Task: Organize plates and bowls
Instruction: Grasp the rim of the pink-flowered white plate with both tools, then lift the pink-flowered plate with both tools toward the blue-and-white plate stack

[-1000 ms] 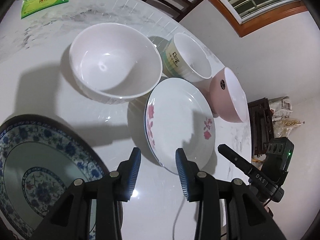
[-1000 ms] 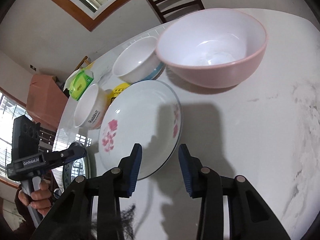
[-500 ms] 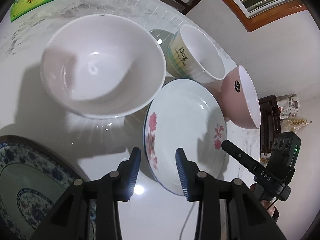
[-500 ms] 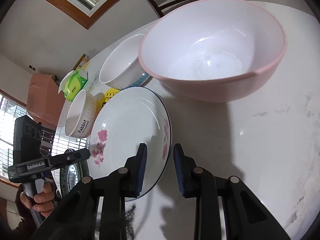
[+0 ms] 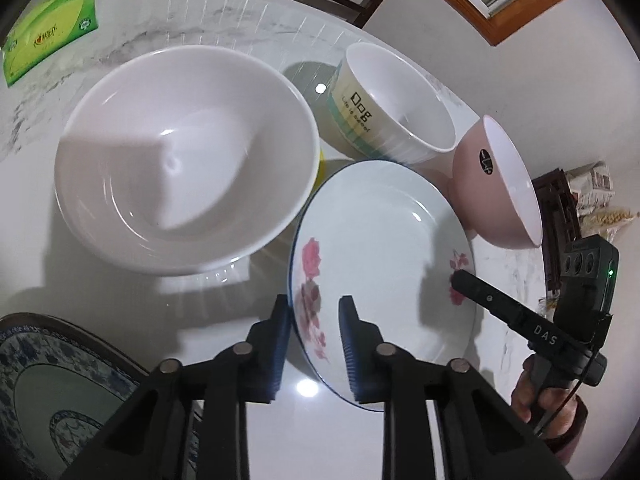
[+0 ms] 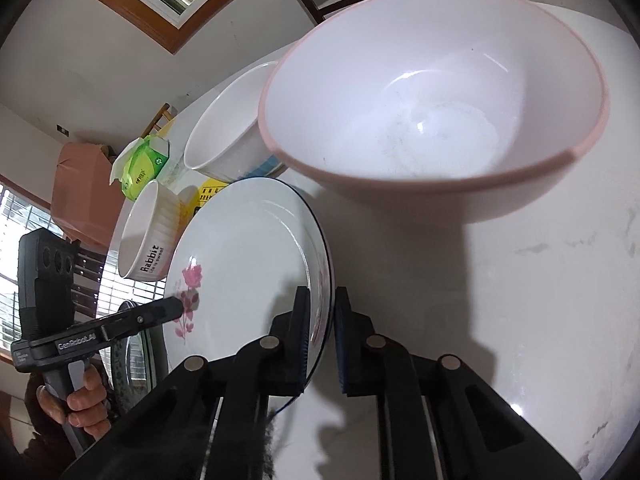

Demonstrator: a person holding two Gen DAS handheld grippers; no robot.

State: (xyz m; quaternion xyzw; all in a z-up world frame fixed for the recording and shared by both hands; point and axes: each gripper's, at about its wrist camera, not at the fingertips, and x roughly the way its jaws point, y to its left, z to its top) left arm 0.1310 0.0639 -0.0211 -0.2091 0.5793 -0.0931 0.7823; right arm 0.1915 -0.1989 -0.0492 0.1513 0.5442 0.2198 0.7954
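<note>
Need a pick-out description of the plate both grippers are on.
On the white marble table, look in the middle of the dishes, between the big white bowl and the pink bowl. The flower plate is shallow, white, thin dark rim, with pink roses; no neighbour has them.
</note>
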